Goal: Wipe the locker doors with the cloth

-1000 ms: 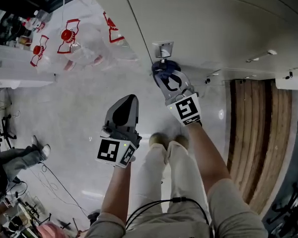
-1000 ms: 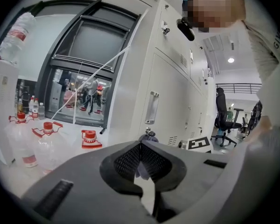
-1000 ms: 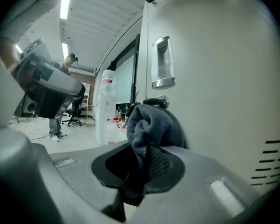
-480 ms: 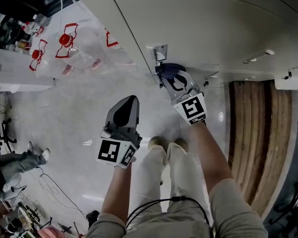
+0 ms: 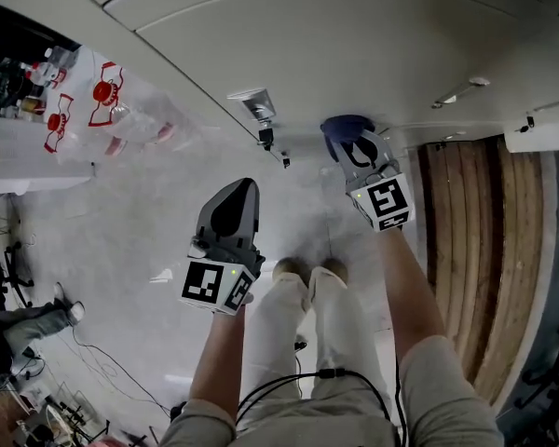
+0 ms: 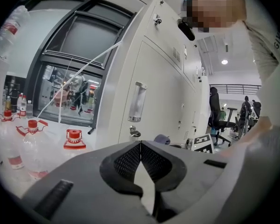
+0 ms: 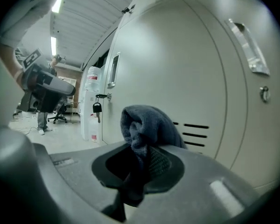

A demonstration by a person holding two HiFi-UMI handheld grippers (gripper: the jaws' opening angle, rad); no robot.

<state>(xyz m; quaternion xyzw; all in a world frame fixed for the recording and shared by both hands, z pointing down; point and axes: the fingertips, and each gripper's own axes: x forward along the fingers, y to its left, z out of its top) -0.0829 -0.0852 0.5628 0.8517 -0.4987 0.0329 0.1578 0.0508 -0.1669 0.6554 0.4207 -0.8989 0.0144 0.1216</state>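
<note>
No words, brands or numbers could be read. The white cubes on the left gripper (image 5: 245, 186) and the right gripper (image 5: 343, 141) bore only black square marker patterns. Red labels on the clear plastic water bottles (image 5: 104, 101) were too small to read.

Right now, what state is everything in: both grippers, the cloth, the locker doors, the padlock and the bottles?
Left gripper: shut, empty.
Right gripper: shut on the dark blue cloth.
Cloth: bunched, clamped between the jaws.
Pale grey metal locker doors: closed.
Small black padlock: hanging from a door latch.
Clear plastic bottles with red caps: upright, capped.
</note>
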